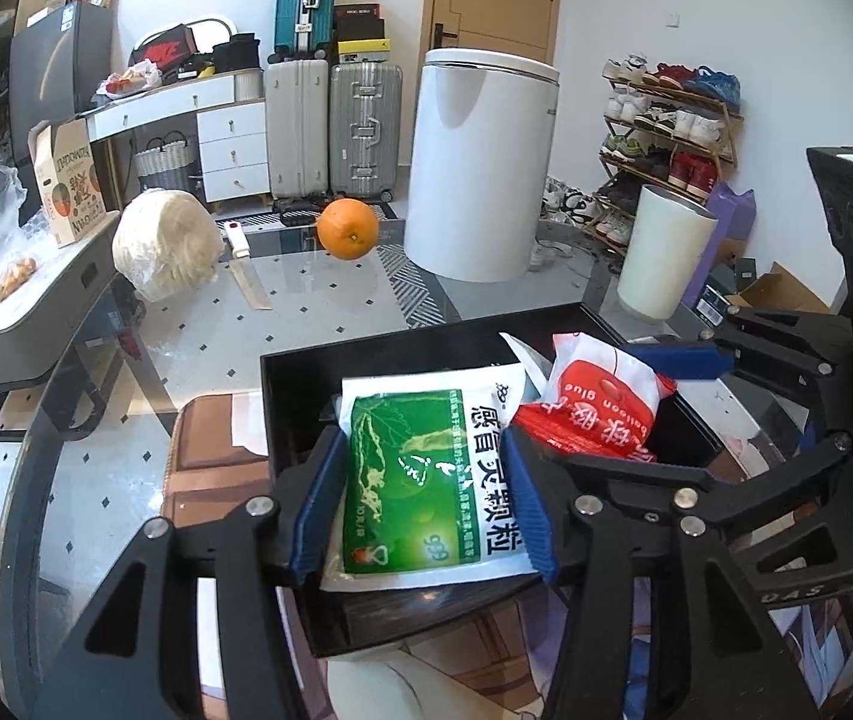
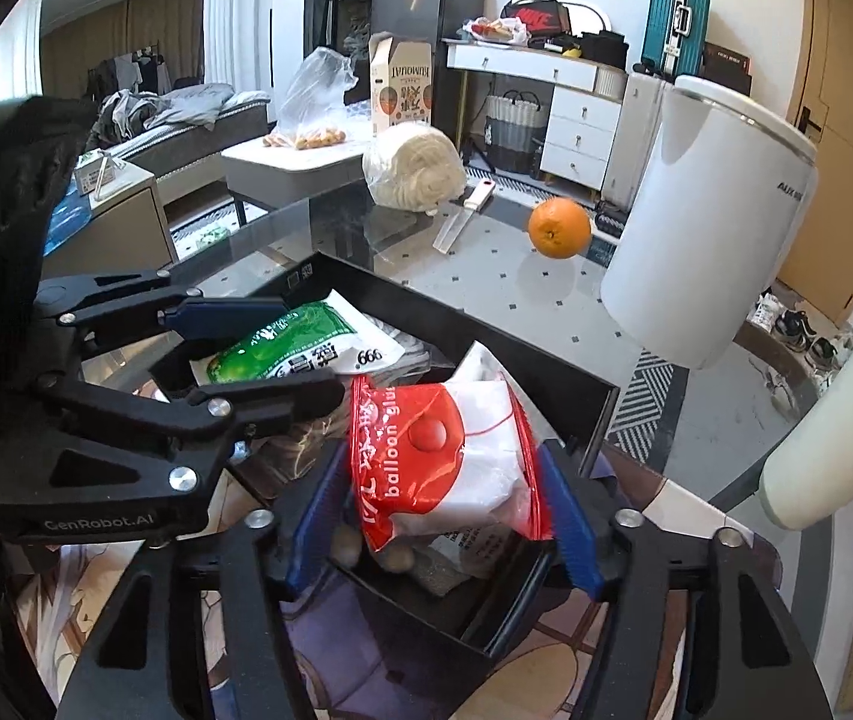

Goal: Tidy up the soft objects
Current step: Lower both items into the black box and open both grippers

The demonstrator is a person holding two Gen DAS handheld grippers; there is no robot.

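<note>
Carefully now: both packets sit in the tray [image 1: 300,384], and neither grip looks firm.

- Your left gripper [image 1: 423,507] stands released around the green packet [image 1: 414,480]. The pads flank its long edges and look just off them. The packet lies flat on the pile at the tray's 6 o'clock side.
- Your right gripper [image 2: 441,516] is also loose, jaws wide, with the red packet [image 2: 444,462] between them and a clear gap at the 9 o'clock pad. That packet stands propped and tilted, at 1 o'clock from the green one.
- The red packet can topple. It rests on loose items rather than lying flat, so a brush from a pad as you back out may tip it over the rim at 6 o'clock.
- The green packet can slide. Its slick film sits on other packets, and a ribbed pad catching an edge may drag it out with you.
- Your grippers can clash. The two sets of fingers work close together over the same tray, so pulling back on crossing paths risks a knock that shifts the tray.
- Mind the cup [image 1: 663,252] at 2 o'clock in the left view; it stands near the tray's far corner, and a wide swing of your right gripper could hit it.
</note>
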